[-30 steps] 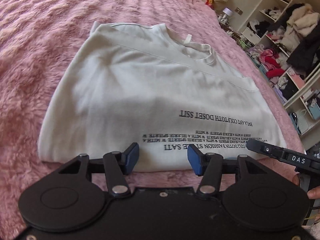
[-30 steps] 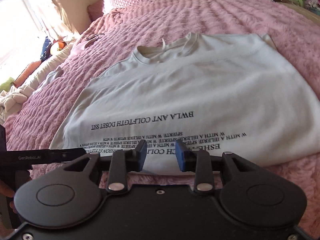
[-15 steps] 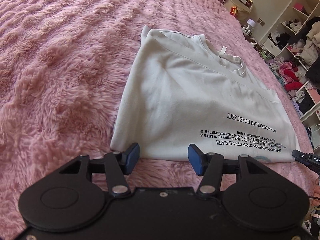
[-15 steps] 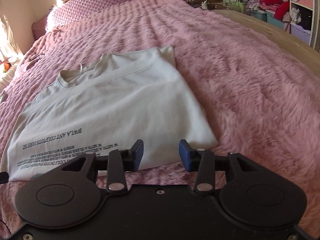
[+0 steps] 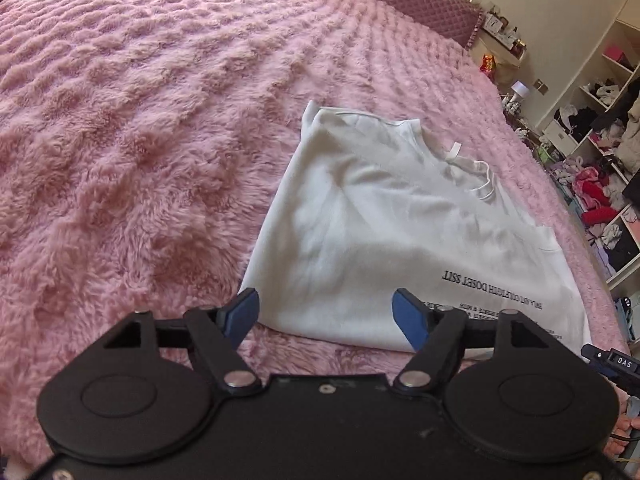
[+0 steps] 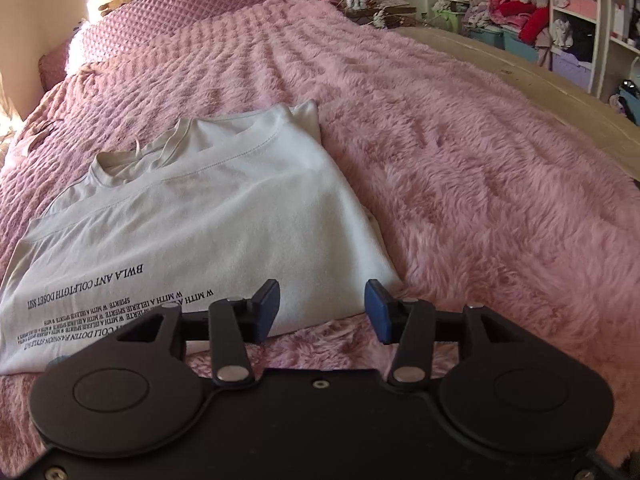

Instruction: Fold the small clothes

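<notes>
Left hand-held gripper (image 5: 326, 314) and right hand-held gripper (image 6: 322, 306) are both hovering released, jaws just widening, nothing between them, each near a bottom corner of the folded white T-shirt (image 5: 404, 240) lying on the pink bed (image 5: 140, 160).

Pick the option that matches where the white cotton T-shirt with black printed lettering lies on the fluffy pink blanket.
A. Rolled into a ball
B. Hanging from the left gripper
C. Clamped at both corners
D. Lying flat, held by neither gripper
D: the white cotton T-shirt with black printed lettering lies flat on the fluffy pink blanket, while the left gripper and right gripper stand open just short of its near edge, nothing between their pads.
</notes>
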Tool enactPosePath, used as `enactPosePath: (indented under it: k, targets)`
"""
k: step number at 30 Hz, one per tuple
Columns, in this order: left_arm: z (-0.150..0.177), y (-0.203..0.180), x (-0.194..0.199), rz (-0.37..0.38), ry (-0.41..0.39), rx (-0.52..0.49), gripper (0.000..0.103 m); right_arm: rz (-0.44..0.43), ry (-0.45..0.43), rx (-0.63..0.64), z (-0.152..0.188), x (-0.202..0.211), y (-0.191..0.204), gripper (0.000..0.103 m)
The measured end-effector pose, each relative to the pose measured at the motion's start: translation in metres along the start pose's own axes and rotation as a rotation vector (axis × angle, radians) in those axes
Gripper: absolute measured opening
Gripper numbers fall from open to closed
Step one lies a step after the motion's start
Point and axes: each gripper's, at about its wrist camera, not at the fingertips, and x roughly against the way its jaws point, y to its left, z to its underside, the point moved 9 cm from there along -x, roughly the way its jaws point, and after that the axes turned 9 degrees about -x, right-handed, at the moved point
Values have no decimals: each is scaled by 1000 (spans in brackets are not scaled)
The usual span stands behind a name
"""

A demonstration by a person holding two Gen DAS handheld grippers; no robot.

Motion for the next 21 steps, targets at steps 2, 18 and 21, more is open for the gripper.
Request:
enactPosePath:
  k: [2, 18, 21]
  targets:
    - [4, -2, 7, 28, 5, 39, 77, -2, -34, -27, 0, 11, 5, 55]
    - [37, 38, -24, 43, -57, 534, 83, 48, -94, 30, 10, 37, 44, 79]
    - [33, 46, -28, 50, -101, 610, 83, 56, -74, -4, 14, 33, 37, 79]
